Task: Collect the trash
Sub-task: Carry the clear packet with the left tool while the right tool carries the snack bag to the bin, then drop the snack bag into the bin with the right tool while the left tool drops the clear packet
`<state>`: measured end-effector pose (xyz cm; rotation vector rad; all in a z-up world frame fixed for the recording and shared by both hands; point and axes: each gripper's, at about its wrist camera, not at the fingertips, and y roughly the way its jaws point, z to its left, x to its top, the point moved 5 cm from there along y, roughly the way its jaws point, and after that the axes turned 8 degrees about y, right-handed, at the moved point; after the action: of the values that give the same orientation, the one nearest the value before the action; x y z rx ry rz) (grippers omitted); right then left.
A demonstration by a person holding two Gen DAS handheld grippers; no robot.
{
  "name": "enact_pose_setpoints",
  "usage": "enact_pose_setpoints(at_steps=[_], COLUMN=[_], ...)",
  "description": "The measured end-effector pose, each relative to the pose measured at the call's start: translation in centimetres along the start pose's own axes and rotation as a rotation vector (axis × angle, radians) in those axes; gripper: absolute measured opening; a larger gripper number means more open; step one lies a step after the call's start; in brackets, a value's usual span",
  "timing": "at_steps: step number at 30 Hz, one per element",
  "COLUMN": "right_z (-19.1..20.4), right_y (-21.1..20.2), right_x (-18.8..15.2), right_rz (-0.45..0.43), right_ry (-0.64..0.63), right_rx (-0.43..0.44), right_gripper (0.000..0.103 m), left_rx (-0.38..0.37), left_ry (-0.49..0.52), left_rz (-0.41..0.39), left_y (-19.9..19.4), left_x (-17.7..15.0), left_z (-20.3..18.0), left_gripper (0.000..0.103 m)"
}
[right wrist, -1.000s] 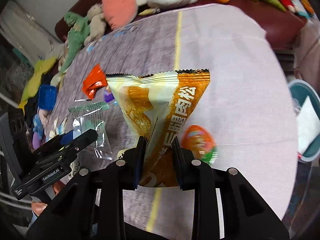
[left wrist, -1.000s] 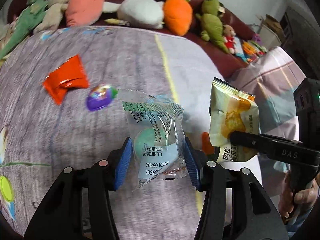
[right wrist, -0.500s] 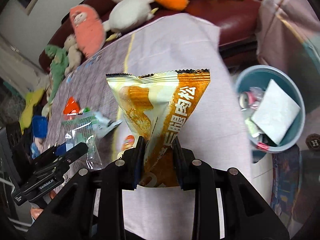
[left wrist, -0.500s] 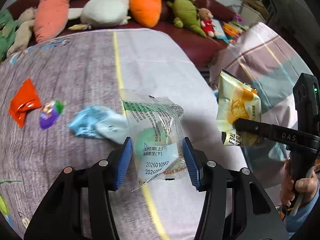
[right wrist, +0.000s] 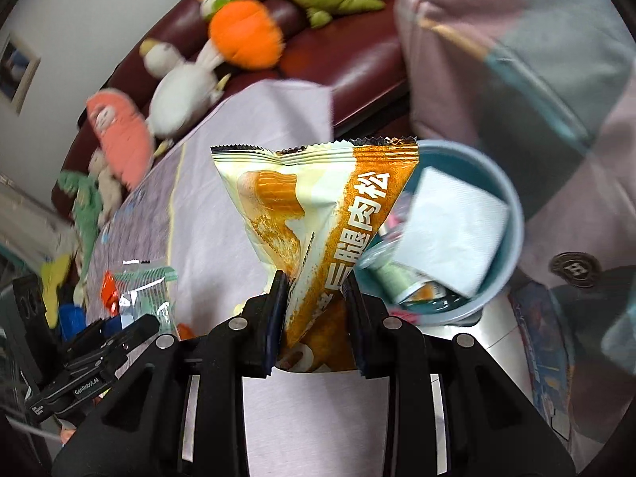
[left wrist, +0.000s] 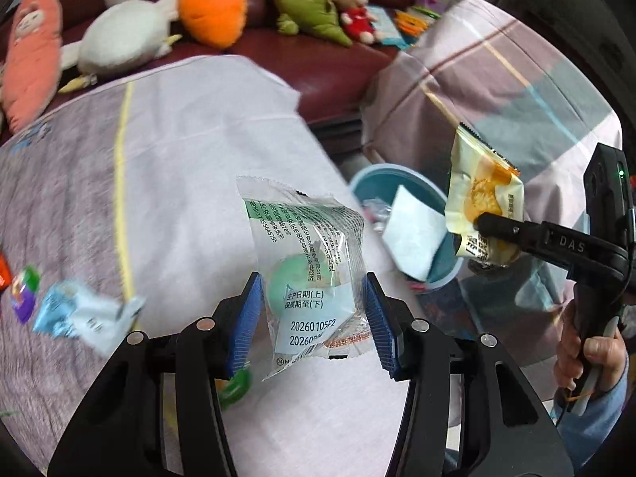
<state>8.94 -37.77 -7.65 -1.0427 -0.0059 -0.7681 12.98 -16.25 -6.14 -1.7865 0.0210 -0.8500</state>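
Observation:
My left gripper (left wrist: 312, 318) is shut on a clear wrapper with a green cake (left wrist: 310, 270) and holds it above the table's right edge. My right gripper (right wrist: 316, 310) is shut on a yellow-orange snack packet (right wrist: 322, 214), seen also in the left wrist view (left wrist: 483, 198), above the rim of a teal trash bin (left wrist: 397, 177) beside the table. The bin (right wrist: 512, 206) holds a white paper sheet (right wrist: 453, 226) and several wrappers. On the table lie a light blue wrapper (left wrist: 85, 314), a purple candy (left wrist: 24, 294) and a green candy (left wrist: 234, 385).
The table is covered with a grey-purple cloth (left wrist: 179, 159) with a yellow stripe. A dark red sofa (left wrist: 330, 59) with several plush toys stands behind. A plaid-covered seat (left wrist: 516, 91) stands right of the bin. My left gripper shows in the right wrist view (right wrist: 119, 334).
Both grippers have swung right from over the table toward the bin, each still holding its wrapper. The bin has come into the left wrist view and closer in the right.

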Motion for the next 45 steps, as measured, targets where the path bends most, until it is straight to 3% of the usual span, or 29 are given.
enact_pose_setpoints(at_steps=[9, 23, 29, 45], right_z=[-4.0, -8.4, -9.8, -11.6], right_y=[-1.7, 2.3, 3.9, 3.0], right_x=[3.1, 4.8, 5.5, 5.8], right_rz=[-0.054, 0.02, 0.036, 0.01], right_ry=[0.052, 0.099, 0.13, 0.122], right_rx=[-0.03, -0.071, -0.079, -0.168], right_gripper=[0.029, 0.032, 0.055, 0.075], left_rx=[-0.027, -0.047, -0.055, -0.098], left_ry=[0.076, 0.11, 0.116, 0.132], left_rz=[0.016, 0.091, 0.109, 0.156], left_y=[2.7, 8.7, 10.4, 14.1], left_x=[3.6, 6.4, 7.1, 6.9], left_z=[-4.5, -7.0, -7.6, -9.9], left_gripper=[0.052, 0.052, 0.052, 0.052])
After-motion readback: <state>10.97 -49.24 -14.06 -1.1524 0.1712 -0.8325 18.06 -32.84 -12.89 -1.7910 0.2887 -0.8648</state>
